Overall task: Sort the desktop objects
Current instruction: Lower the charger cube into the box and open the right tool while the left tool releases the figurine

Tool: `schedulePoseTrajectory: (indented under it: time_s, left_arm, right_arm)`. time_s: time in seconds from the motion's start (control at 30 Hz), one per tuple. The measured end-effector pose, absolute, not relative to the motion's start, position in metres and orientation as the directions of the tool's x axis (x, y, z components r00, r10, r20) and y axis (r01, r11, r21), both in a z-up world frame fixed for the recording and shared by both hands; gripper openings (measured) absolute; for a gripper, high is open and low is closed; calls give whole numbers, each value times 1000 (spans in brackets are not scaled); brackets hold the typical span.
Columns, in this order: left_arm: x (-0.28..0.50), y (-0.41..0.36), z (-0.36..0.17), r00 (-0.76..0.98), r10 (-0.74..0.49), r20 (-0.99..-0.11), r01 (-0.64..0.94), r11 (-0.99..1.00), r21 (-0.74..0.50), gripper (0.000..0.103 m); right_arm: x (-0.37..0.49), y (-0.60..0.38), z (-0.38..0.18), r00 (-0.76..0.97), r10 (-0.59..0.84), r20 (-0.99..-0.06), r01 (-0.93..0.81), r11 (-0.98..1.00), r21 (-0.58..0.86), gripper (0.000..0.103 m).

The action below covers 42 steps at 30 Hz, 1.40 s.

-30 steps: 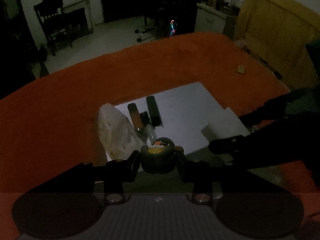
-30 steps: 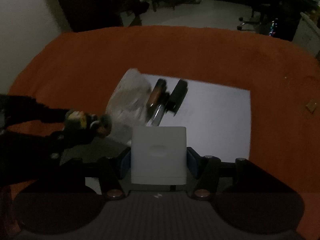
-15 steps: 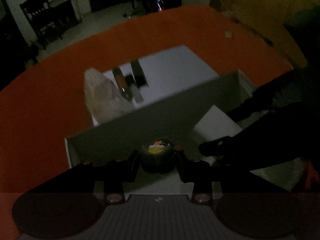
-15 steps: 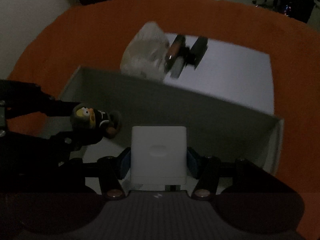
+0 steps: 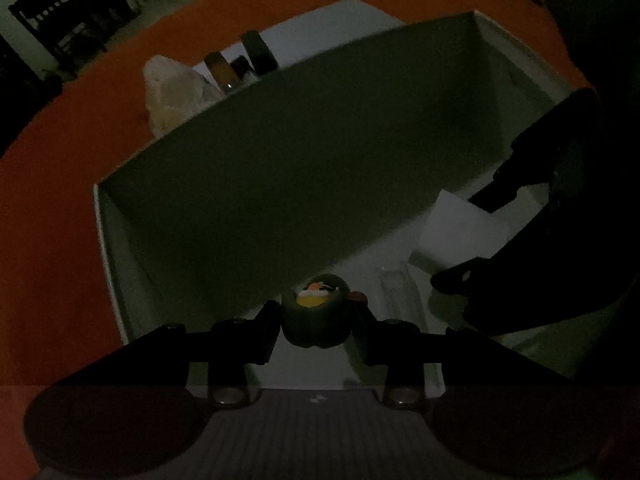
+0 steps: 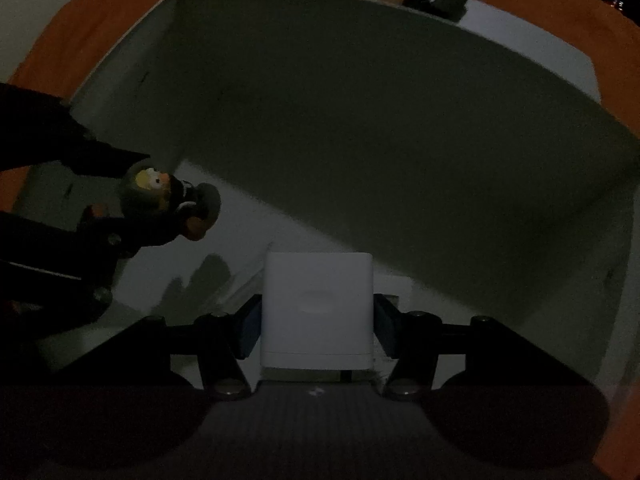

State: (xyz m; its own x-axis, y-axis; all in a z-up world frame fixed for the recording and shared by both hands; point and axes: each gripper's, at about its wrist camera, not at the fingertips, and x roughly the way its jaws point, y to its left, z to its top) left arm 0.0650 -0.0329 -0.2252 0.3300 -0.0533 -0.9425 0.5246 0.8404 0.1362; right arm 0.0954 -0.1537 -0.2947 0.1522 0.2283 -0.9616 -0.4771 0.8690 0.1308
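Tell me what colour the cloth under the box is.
Orange-red; the cloth shows best in the left wrist view, left of the box.

Both grippers, left and right, have sunk into the white box (formerly above it).

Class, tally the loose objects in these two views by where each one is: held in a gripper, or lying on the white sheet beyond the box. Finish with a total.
Held in a hand-held gripper: 2 (toy figure, white block)
Lying on the white sheet: 4 (crumpled bag, three dark cylindrical items)
Total: 6
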Motion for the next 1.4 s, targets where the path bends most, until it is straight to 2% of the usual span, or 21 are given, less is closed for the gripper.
schedulePoseTrajectory:
  time_s: [0.5,0.77,1.03,1.4]
  left_arm:
    - [60,-24,-251,250,-1,-968,513,848,132,34]
    - [61,-21,-268,211,30,-977,506,852,136,34]
    - [64,-24,-271,221,33,-975,524,839,147,34]
    - [61,-29,-276,247,38,-968,551,817,172,37]
  right_arm:
    - [95,-143,-318,104,208,-973,-544,831,119,59]
    - [102,-130,-325,81,157,-984,-633,771,71,59]
    - [106,-124,-337,30,113,-993,-692,719,61,59]
    - [113,-133,-343,-20,82,-996,-689,721,73,60]
